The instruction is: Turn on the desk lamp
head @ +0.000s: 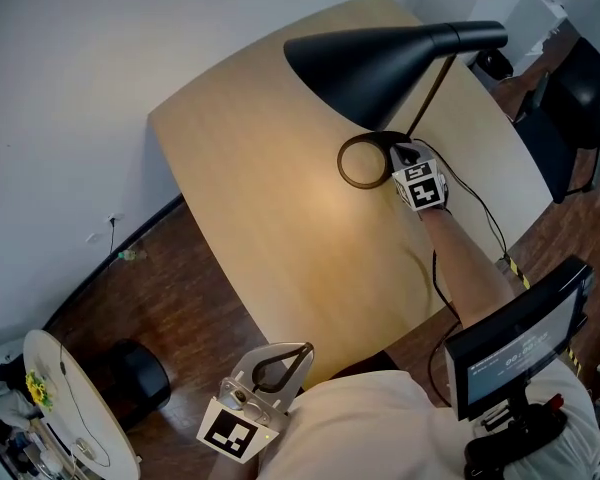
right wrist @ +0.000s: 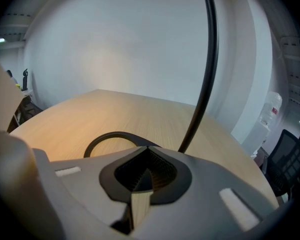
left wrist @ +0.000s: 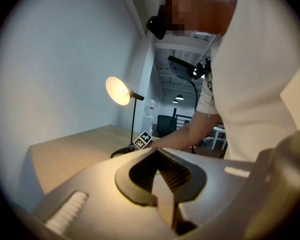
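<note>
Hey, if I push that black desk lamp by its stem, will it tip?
Probably top-heavy: the wide shade hangs far out on a thin slanted stem. The open ring base looks slim, so a high push might rock it. Pushed low, it would likely slide.

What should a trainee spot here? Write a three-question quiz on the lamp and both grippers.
1. True or false: the black cone-shaded desk lamp is lit and casts a warm glow on the pale wooden table.
2. Choose one. The right gripper is: A) at the lamp's ring-shaped black base; B) up at the shade; C) off the table, by the person's body.
3. Fill in: the jaws of the left gripper are ___ (open or shut).

Key: 1 true; 2 A; 3 shut.
</note>
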Available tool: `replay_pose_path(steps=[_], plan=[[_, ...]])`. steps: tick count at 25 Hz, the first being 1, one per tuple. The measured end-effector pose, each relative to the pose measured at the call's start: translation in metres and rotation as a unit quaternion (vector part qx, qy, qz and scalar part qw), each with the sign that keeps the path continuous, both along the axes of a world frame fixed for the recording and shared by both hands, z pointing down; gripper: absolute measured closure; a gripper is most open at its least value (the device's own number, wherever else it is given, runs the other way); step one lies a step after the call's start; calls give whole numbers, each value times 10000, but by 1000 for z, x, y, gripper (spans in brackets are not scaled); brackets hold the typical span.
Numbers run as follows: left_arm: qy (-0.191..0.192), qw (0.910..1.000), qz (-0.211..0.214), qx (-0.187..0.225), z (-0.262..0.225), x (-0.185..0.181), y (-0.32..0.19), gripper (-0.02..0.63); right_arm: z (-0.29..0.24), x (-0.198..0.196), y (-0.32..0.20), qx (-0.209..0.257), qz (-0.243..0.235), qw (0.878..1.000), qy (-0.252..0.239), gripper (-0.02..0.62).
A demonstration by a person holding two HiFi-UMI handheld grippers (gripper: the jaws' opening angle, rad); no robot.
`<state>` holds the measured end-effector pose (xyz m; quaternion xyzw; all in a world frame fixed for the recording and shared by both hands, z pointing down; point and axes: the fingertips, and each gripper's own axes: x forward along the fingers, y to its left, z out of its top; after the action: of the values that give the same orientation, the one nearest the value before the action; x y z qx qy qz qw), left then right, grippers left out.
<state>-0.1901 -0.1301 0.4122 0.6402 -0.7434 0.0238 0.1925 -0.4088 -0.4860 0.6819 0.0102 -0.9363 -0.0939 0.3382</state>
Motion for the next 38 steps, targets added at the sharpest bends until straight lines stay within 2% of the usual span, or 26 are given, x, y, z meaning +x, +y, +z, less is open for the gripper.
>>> replay_pose_path(steps=[8,21,25,34,38], plan=[[-303,9992,230,158,-11,10,21,591,-47,52,66,-194,-206,9992,-285,592],[-647,9940,601,641,-32,42,109,591,-123,199,238,-785,-425,9940,-628,591],[-671,9923,751,723,-32,56,145,591,-135,244,287,-836,-458,9935,-627,591],[-556,9830,1524,863,-22,111,211,591,-172,341,373,-926,57,9914,-921,587],[-485,9781,1829,868,-20,139,228,591,-191,380,409,-1022,209,9888,-1071,558]])
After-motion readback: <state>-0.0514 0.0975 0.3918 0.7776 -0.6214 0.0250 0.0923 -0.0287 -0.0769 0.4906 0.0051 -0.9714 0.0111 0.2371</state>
